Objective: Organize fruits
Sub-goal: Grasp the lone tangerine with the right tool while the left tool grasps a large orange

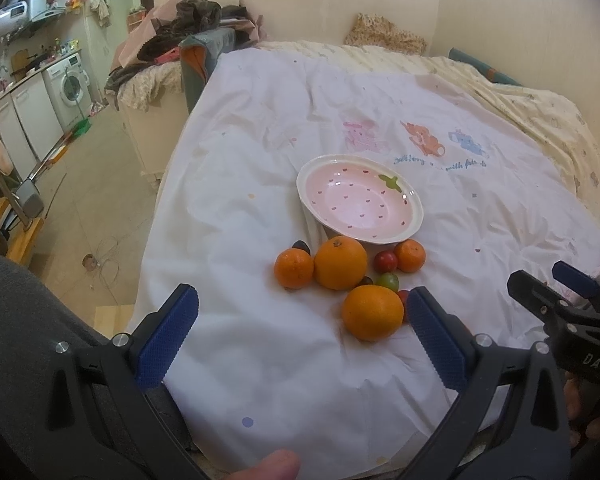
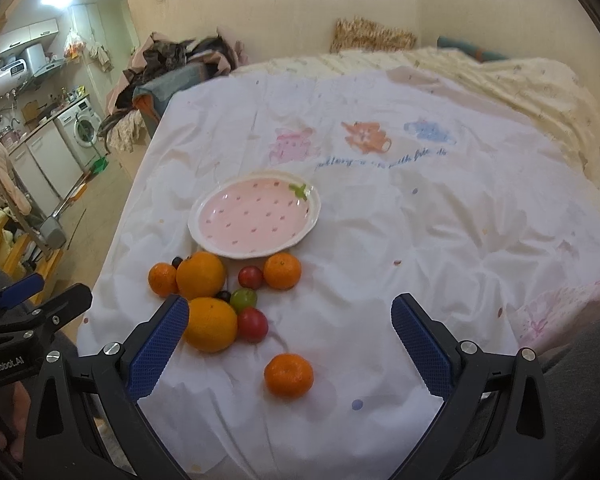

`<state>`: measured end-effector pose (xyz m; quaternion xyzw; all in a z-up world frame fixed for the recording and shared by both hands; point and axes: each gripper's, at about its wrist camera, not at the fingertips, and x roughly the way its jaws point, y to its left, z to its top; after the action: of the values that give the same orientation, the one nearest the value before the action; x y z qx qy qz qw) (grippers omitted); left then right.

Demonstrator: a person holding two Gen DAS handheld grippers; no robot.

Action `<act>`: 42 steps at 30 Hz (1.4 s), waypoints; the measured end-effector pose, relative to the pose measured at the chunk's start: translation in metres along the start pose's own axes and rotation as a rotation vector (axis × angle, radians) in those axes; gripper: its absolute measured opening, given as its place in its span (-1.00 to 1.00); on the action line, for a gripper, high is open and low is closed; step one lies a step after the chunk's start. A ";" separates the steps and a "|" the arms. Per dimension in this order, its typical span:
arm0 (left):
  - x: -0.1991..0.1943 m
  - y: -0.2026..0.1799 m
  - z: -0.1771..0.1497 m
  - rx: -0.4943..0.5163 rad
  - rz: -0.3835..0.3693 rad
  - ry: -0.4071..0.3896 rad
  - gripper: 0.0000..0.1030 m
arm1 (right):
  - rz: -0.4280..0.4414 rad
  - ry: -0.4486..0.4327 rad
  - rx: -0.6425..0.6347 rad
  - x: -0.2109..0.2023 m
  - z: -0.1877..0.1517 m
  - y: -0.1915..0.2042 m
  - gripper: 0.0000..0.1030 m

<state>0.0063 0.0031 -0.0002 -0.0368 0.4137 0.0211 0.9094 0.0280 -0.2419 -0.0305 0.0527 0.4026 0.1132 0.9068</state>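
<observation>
A pink strawberry-pattern plate lies empty on the white sheet. In front of it lie two large oranges, small mandarins, red and green tomatoes and dark grapes. One mandarin lies apart, nearest me, between the right gripper's fingers. My left gripper is open and empty, just short of the near orange. My right gripper is open and empty; it also shows in the left wrist view.
The fruit lies on a bed covered by a white sheet with cartoon prints. A pile of clothes sits beyond the far left corner. A kitchen with a washing machine lies to the left. The bed's edge drops off at left.
</observation>
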 end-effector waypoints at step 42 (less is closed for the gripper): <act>0.095 -0.045 0.006 0.139 -0.075 0.438 0.95 | 0.162 0.283 -0.117 0.071 0.062 -0.027 -0.15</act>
<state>0.0767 -0.0405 -0.0658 0.0067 0.5999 -0.0499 0.7985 0.1249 -0.2506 -0.0447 0.0155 0.5133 0.2156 0.8305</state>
